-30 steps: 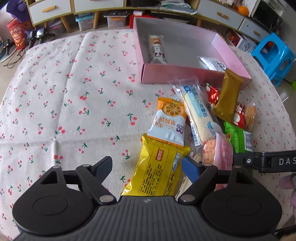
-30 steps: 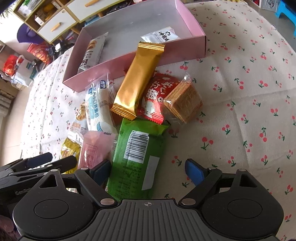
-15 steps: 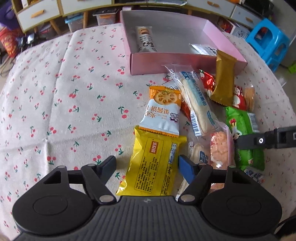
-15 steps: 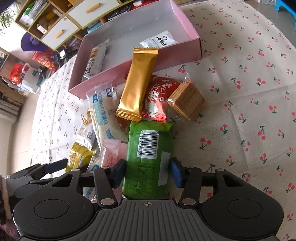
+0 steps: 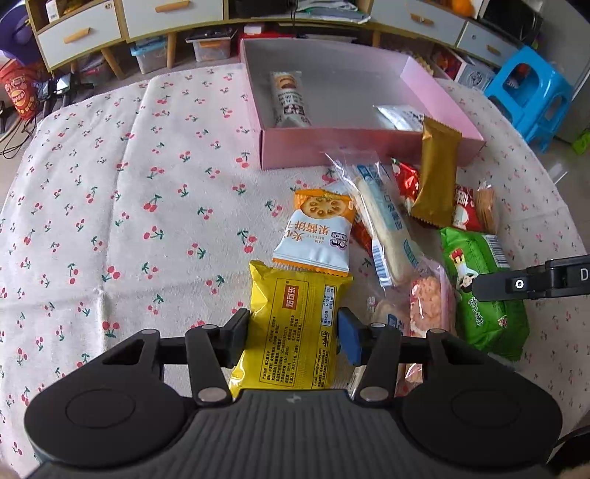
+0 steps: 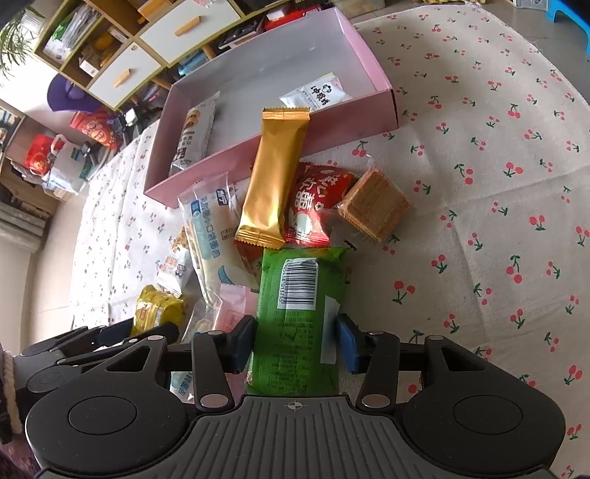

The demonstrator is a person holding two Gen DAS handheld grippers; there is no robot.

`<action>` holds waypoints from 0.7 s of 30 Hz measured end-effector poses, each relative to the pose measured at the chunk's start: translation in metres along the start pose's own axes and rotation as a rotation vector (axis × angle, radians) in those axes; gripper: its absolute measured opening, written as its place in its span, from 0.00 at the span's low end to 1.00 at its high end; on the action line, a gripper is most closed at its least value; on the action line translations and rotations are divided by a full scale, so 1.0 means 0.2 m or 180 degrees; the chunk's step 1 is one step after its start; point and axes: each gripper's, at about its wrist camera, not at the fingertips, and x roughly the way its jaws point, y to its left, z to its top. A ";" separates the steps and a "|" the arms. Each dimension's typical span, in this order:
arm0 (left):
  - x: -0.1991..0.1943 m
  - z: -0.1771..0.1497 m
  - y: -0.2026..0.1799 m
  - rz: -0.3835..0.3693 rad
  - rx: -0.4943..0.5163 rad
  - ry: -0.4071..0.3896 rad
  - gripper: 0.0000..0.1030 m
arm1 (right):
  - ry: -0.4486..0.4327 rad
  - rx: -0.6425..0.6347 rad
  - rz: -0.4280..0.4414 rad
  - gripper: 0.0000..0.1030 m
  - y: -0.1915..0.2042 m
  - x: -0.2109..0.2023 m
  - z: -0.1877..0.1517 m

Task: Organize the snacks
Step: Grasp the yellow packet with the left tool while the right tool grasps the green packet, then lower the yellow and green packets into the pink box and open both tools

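Note:
On the cherry-print cloth (image 5: 129, 184), my left gripper (image 5: 293, 331) is closing its jaws, and both pads press the sides of a yellow packet (image 5: 295, 294). My right gripper (image 6: 297, 342) is likewise closing, its pads against a green packet (image 6: 295, 287) that lies on the cloth. Between the two packets lie a pink packet (image 5: 427, 306), a long bread in clear wrap (image 5: 383, 228) and an orange-and-white biscuit packet (image 5: 317, 235). A gold bar (image 6: 273, 177) leans on the pink box (image 6: 206, 173). Inside the box are a roll packet (image 5: 289, 99) and a white sachet (image 5: 402, 116).
A red packet (image 6: 313, 206) and wrapped crackers (image 6: 376, 202) lie in front of the box. A blue stool (image 5: 531, 92) stands beyond the table's right edge. Cabinets with drawers (image 5: 173, 14) line the back. Bare cloth stretches to the left of the pile.
Both grippers' jaws have narrowed from wide apart onto their packets, the yellow one on the left and the green one on the right. Both hands shifted slightly forward over the packets.

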 end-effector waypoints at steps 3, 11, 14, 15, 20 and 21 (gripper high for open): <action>-0.02 0.00 0.00 -0.0013 -0.0017 -0.0035 0.46 | -0.0018 0.0027 0.0059 0.43 -0.01 -0.02 0.01; -0.09 0.00 0.01 -0.0071 -0.0068 -0.0146 0.46 | -0.0048 0.0013 0.0037 0.41 -0.02 -0.05 0.02; -0.08 0.01 0.00 0.0031 -0.0030 -0.0139 0.46 | -0.0043 -0.0146 -0.0166 0.39 0.01 -0.05 0.01; -0.08 0.01 0.00 0.0089 0.0004 -0.0122 0.46 | -0.0050 -0.0240 -0.0276 0.39 0.02 -0.04 0.00; -0.03 -0.01 0.00 0.0149 0.0045 0.0001 0.46 | -0.0001 -0.0297 -0.0376 0.45 0.02 0.02 -0.01; -0.02 -0.01 0.00 0.0171 0.0054 0.0019 0.46 | 0.0013 -0.0293 -0.0373 0.47 0.01 0.03 -0.01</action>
